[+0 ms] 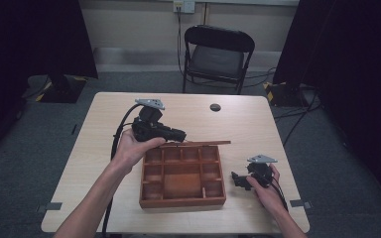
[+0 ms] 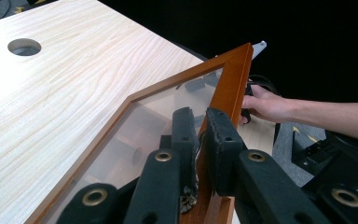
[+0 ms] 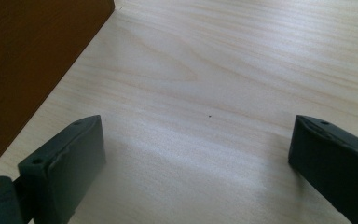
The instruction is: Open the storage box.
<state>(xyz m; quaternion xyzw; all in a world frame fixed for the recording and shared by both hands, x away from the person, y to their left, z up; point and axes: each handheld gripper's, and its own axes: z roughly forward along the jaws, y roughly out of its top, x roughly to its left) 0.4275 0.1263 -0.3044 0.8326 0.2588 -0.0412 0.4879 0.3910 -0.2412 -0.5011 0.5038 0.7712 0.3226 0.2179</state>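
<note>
where glazed, lid (image 2: 168, 107) reveals box (image 1: 182, 176) compartments.

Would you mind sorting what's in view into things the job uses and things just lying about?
In use:
wooden box
glazed lid, raised, clamped by the left gripper
right gripper, open over the table

Lying about:
folding chair
table's cable hole

We are seeing a reddish-brown box (image 1: 182, 178), its lid (image 2: 223, 93) clear-paned, black grippers (image 2: 200, 135), and a pale wood-grained table (image 1: 248, 124).
</note>
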